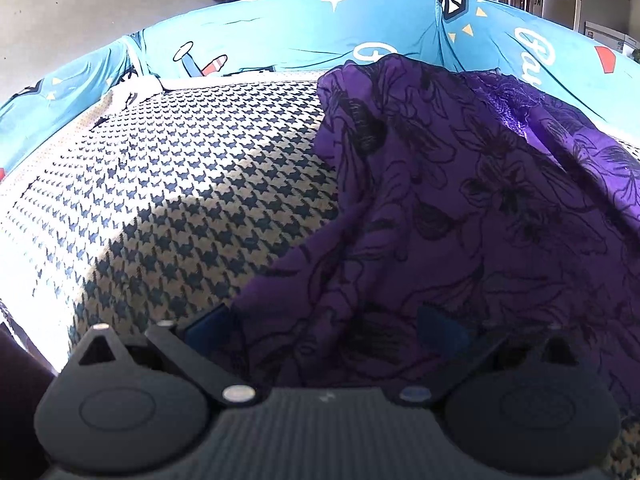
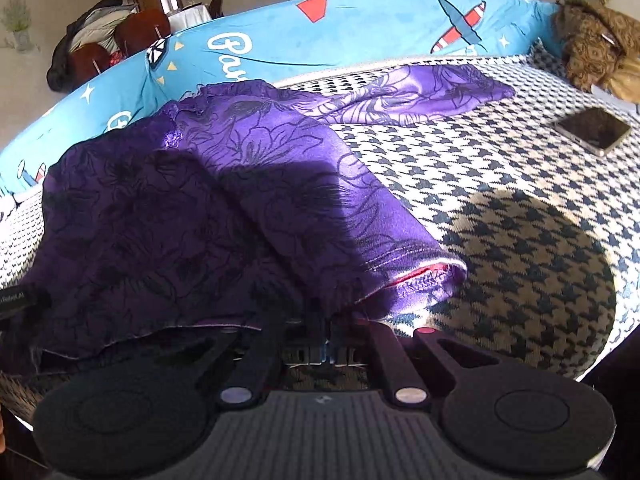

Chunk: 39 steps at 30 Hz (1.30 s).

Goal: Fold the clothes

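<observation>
The purple floral garment [image 1: 460, 208] lies bunched on a houndstooth cover [image 1: 180, 184], draped straight ahead of both pairs of jaws. In the left wrist view the left gripper [image 1: 324, 328] has its jaws spread wide, with blue fingertips [image 1: 440, 330] at either side and purple cloth sagging down between them; the left tip is half buried under the fabric's edge and the right tip shows dimly against the cloth, so actual contact is hard to judge. In the right wrist view the right gripper [image 2: 326, 320] has its jaws pressed close together on a fold of the garment [image 2: 240, 200], whose hem drapes over the fingers and hides their tips in deep shadow. A red-stitched seam [image 2: 416, 276] shows just ahead and right of those jaws. Farther right lies a smartphone [image 2: 594, 130], and beyond it a brown patterned fabric heap [image 2: 592, 44], cut off by the frame edge. A blue printed backrest [image 2: 360, 28] runs behind everything.
</observation>
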Available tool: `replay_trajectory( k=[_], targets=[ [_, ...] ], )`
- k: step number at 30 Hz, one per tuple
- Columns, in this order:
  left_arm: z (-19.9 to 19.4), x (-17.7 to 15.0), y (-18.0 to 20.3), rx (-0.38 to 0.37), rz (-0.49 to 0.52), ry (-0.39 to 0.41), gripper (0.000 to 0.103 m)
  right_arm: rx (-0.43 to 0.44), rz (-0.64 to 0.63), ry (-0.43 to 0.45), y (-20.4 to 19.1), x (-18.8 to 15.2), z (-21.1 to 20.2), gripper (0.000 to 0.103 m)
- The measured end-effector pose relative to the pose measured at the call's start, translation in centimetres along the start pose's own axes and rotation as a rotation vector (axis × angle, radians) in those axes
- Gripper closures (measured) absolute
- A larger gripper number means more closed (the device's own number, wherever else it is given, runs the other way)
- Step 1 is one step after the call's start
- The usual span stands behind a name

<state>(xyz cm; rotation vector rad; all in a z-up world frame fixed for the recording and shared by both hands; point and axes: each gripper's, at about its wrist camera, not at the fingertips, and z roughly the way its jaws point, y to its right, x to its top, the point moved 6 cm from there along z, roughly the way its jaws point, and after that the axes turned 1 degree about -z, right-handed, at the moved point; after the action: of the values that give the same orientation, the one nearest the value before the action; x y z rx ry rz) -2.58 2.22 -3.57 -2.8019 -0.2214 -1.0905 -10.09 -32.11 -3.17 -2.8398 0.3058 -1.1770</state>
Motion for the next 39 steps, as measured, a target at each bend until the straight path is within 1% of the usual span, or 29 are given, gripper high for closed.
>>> replay_trajectory(
  k=[2,4,8,10,14,16,20,24,29,33,39],
  targets=[
    [-0.3,0.3,-0.1,0.001,-0.001,0.018,0.0,0.006,-0.028,-0.018,-0.5,0.0,-0.2,0.097],
    [-0.6,0.6,-0.2,-0.01,-0.012,0.025,0.0,0.034,-0.035,-0.033,-0.9,-0.5,-0.6,0.095],
    [-1.1,1.4,0.1,-0.03,-0.02,0.042,0.0,0.151,-0.087,-0.074,-2.6,-1.3,-1.9,0.092],
    [-1.5,1.8,0.4,-0.047,-0.012,0.054,0.0,0.197,-0.133,-0.063,-3.7,-1.3,-2.6,0.091],
    [-2.0,2.7,1.3,-0.082,0.004,0.067,0.0,0.27,-0.223,-0.03,-6.1,-0.3,-3.4,0.079],
    [-2.2,3.2,1.8,-0.1,0.014,0.067,0.0,0.294,-0.239,-0.025,-6.7,0.5,-3.1,0.077],
    [-2.0,4.2,2.9,-0.128,0.028,0.059,0.0,0.301,-0.261,-0.026,-7.6,2.8,-1.7,0.077],
    [-0.9,5.5,4.2,-0.148,0.034,0.043,0.0,0.3,-0.306,-0.03,-8.3,4.9,0.1,0.077],
    [0.5,7.5,6.0,-0.17,0.059,0.027,0.0,0.304,-0.326,-0.014,-8.6,7.7,2.5,0.077],
    [1.6,9.5,8.0,-0.182,0.112,0.038,0.0,0.287,-0.308,0.037,-8.5,11.4,4.8,0.077],
    [3.5,11.3,10.2,-0.204,0.124,0.033,0.0,0.233,-0.231,0.085,-7.0,17.2,9.4,0.076]
  ],
)
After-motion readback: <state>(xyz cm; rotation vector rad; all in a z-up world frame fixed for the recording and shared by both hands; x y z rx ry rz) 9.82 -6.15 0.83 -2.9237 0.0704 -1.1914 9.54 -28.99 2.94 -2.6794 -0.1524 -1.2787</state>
